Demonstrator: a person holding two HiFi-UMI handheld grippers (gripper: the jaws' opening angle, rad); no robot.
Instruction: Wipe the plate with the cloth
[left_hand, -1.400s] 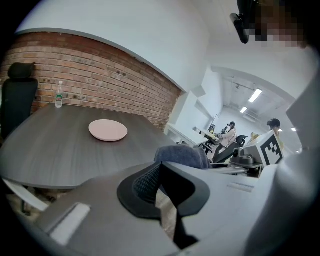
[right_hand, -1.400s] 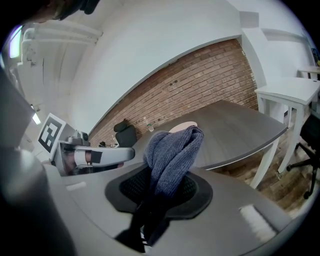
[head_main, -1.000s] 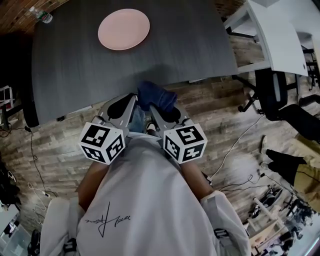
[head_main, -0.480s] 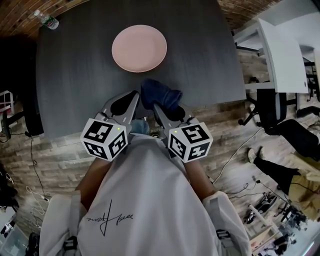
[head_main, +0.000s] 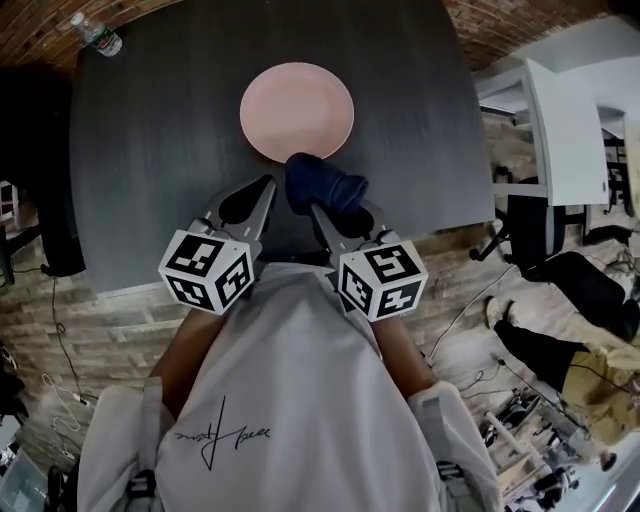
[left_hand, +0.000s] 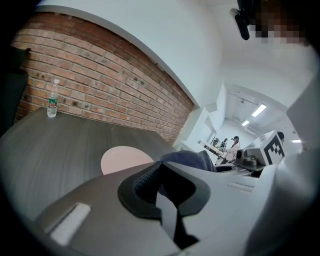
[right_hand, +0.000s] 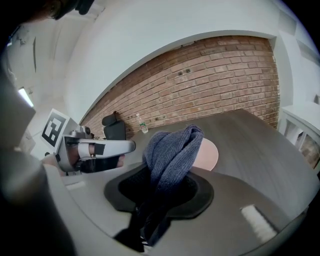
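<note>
My right gripper is clamped on the cloth; my left gripper is pinched closed on nothing.
On the dark table, the pink plate lies just beyond both grippers, with the cloth bunched over its near edge. I judge the plate stiff, slick and breakable. The knit cloth looks soft and light, best held by its bunched end.

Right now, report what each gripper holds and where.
Right gripper pinches the blue knit cloth by its bunched lower end; left gripper is shut on nothing.
</note>
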